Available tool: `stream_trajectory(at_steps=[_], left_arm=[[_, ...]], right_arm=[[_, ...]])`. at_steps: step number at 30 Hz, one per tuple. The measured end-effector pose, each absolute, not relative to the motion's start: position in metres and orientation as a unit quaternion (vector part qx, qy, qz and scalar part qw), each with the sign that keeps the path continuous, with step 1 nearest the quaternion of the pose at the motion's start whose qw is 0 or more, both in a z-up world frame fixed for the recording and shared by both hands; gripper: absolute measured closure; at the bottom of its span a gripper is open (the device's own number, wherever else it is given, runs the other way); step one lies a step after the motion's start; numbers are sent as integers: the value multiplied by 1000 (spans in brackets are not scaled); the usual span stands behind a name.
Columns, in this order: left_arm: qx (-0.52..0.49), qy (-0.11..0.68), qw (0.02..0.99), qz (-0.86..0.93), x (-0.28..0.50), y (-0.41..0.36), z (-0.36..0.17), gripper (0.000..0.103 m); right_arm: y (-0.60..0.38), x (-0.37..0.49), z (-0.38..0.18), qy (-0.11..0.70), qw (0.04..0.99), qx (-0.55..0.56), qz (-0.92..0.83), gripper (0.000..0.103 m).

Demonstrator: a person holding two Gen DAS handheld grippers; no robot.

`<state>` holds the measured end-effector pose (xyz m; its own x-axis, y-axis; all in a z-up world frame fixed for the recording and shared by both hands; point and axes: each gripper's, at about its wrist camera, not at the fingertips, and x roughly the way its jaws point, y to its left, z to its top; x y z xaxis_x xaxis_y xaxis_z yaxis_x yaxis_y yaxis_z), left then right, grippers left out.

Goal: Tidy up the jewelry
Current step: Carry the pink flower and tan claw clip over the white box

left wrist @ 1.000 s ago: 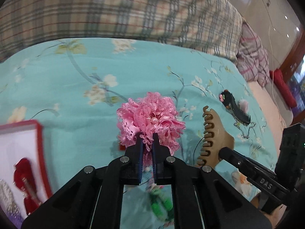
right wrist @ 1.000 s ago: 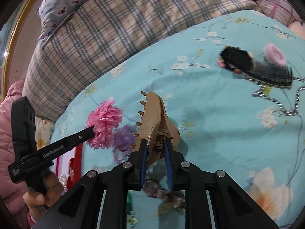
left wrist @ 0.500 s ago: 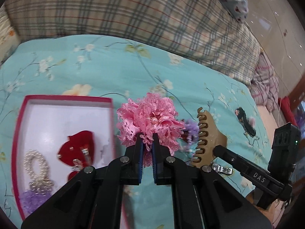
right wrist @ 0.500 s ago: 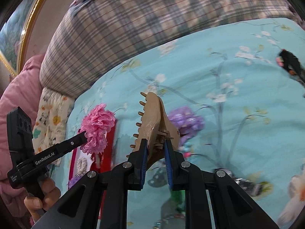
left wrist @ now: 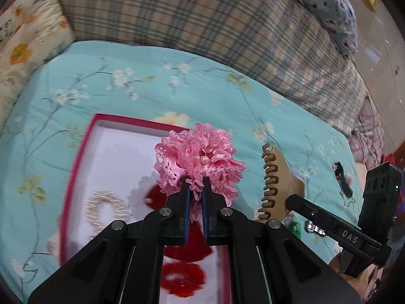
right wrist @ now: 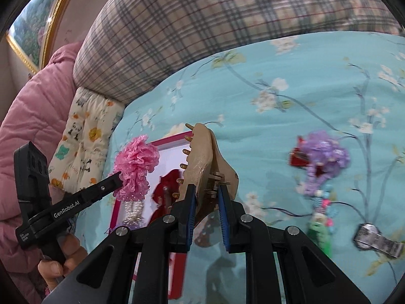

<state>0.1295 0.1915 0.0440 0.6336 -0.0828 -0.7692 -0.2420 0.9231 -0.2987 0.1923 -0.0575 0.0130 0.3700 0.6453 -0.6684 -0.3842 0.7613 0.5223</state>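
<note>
My left gripper point(left wrist: 194, 186) is shut on a pink lace flower hair tie point(left wrist: 198, 159) and holds it above the red-rimmed white box point(left wrist: 76, 162). My right gripper point(right wrist: 206, 192) is shut on a tan claw hair clip point(right wrist: 202, 157), held in the air just right of the box point(right wrist: 174, 136). The clip also shows in the left wrist view point(left wrist: 274, 182), and the pink flower in the right wrist view point(right wrist: 136, 167). In the box lie a pearl ring point(left wrist: 106, 209) and red pieces point(left wrist: 182, 278).
On the turquoise floral bedspread point(right wrist: 278, 106) to the right lie a purple flower piece point(right wrist: 324, 157), a green item point(right wrist: 320, 233) and a silver clasp point(right wrist: 377, 238). A black comb clip point(left wrist: 341, 178) lies far right. Plaid pillows point(left wrist: 202, 25) line the back.
Both grippers have moved left over the bedspread with their items. The box has come under the left gripper, and the loose pieces have slid off to the right.
</note>
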Motion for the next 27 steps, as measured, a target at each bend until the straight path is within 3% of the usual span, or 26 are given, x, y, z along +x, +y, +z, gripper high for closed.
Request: stream_trajectory(at_steps=[15, 27], left_arm=[[-222, 431, 869, 101, 126, 262, 13, 97], [-236, 448, 854, 115, 145, 280, -22, 97]], right_arm=[[49, 217, -13, 503, 778, 130, 354, 86], [69, 240, -36, 519, 780, 112, 331, 87]])
